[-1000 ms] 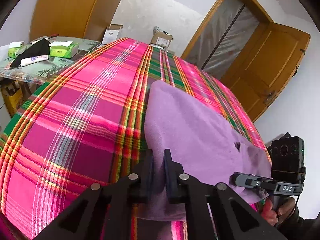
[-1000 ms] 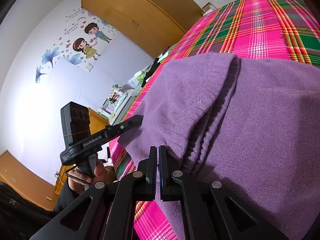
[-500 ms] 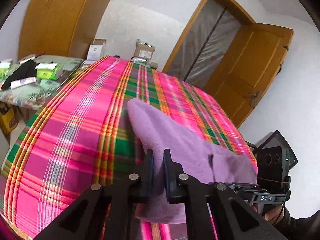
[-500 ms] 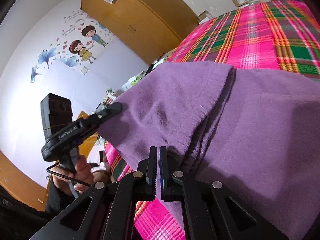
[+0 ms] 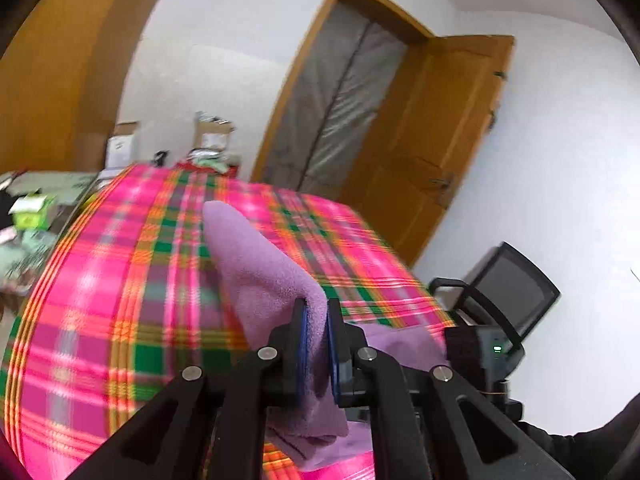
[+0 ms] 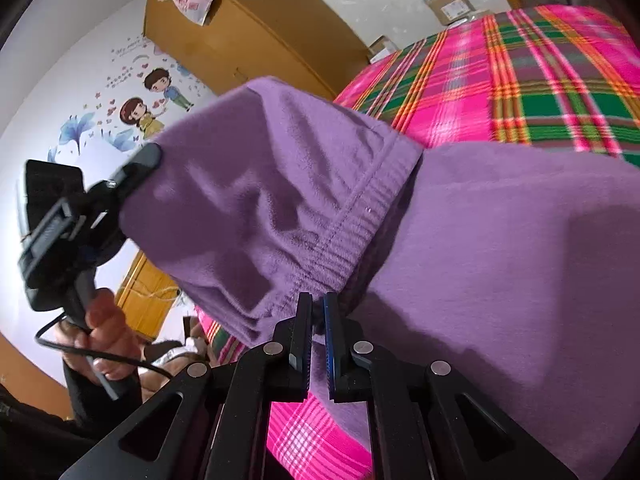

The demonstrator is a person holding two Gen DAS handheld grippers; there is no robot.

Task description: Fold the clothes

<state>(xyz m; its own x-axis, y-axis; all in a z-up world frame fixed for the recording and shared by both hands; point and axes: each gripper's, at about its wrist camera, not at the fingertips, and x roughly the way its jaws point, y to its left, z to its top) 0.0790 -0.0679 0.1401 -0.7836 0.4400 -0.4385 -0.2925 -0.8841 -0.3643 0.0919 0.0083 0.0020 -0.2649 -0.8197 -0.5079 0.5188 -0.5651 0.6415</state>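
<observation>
A purple fleece garment (image 5: 260,272) lies on a pink plaid bed cover (image 5: 100,300). My left gripper (image 5: 316,320) is shut on a corner of it and holds that corner up off the bed. My right gripper (image 6: 316,312) is shut on the garment's ribbed waistband (image 6: 340,240), also lifted. The purple garment (image 6: 500,260) hangs between the two grippers. The left gripper also shows in the right wrist view (image 6: 144,160), clamped on the far corner. The right gripper's body shows in the left wrist view (image 5: 492,344).
A wooden wardrobe (image 6: 240,32) stands beyond the bed. An open wooden door (image 5: 432,148) is at the far right. Cardboard boxes (image 5: 212,136) sit past the bed's far end. A cluttered side table (image 5: 28,208) is at the left.
Both grippers have risen with the garment's near edge, lifting it off the bed. The left wrist view tilted up and the lifted cloth now bunches between the grippers.
</observation>
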